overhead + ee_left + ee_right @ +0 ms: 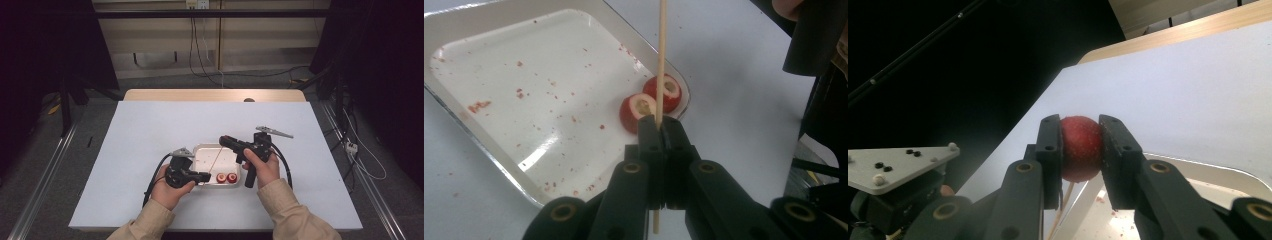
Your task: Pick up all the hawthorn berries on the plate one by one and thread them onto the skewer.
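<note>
**Op:** Sleeves at the bottom edge of the high view, both forearms coming in. L gripper sits low at the tray's near-left corner, R gripper raised over the tray's right side, pointing left.

**Obs:** Room to move?

**Op:** Plenty. Tray sits mid-table, nearer the person; white table top is bare to the left, right & far side. Wooden edge runs along the back, dark stands beyond both sides.

**Obs:** Grips?

**Op:** L jaws are pinched tight on a thin wooden skewer, gripped near its lower end; it runs up & away from the jaws over the tray. R jaws are clamped on a red fruit, narrow gap, pads pressing both sides, held up in the air above the tray. Skewer tip shows just under that fruit in the right gripper view; can't tell if they touch.

**Obs:** Fruit look?

**Op:** Round, dark red, speckled skin. Two more cored fruits lie touching in the tray's near-right corner, pale hollow centres facing up. Tray floor has red crumbs & flecks all over.
</note>
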Available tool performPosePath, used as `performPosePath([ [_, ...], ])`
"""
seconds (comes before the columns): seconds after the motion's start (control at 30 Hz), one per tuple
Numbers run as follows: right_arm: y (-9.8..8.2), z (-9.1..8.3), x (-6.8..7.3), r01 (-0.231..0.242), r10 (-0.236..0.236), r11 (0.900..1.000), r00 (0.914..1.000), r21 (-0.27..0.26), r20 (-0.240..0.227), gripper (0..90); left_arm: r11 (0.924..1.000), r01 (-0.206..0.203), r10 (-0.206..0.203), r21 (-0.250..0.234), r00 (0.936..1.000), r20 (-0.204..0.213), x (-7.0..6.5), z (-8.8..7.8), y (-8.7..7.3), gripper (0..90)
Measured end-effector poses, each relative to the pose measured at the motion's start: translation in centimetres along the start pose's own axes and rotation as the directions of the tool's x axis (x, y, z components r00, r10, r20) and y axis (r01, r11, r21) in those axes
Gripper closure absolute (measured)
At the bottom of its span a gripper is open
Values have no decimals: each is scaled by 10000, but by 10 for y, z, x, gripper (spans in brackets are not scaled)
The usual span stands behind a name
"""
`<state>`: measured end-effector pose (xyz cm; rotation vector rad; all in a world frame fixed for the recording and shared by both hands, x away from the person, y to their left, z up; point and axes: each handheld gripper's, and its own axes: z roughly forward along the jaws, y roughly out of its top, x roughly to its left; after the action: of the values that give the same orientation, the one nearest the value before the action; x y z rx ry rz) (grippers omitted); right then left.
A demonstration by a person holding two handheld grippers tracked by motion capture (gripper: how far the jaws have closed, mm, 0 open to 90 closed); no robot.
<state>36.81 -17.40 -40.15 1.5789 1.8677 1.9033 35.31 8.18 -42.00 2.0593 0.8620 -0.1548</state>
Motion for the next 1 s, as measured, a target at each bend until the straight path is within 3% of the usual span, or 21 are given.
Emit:
performPosePath([
  [0.13,-2,-3,-3,-157,157,9999,9999,-9,-73,725,9995,136,-137,-268,9999,-55,2,-3,0,894],
  [0.33,-4,-3,-4,-212,212,9997,9998,-88,-5,730,9996,18,-23,-285,9998,-200,-1,1,0,895],
  [0.5,-7,-2,-2,-636,631,9975,9979,-309,-166,732,9987,2,-17,-507,9996,-295,-2,1,0,895],
  [0.73,-7,-1,0,-334,331,9990,9994,-301,-136,735,9978,-139,103,-653,9984,-559,-4,2,1,896],
  [1.0,-8,-1,5,170,-176,9993,9997,-344,-167,722,9969,-58,29,-781,9993,-373,-4,1,2,896],
])
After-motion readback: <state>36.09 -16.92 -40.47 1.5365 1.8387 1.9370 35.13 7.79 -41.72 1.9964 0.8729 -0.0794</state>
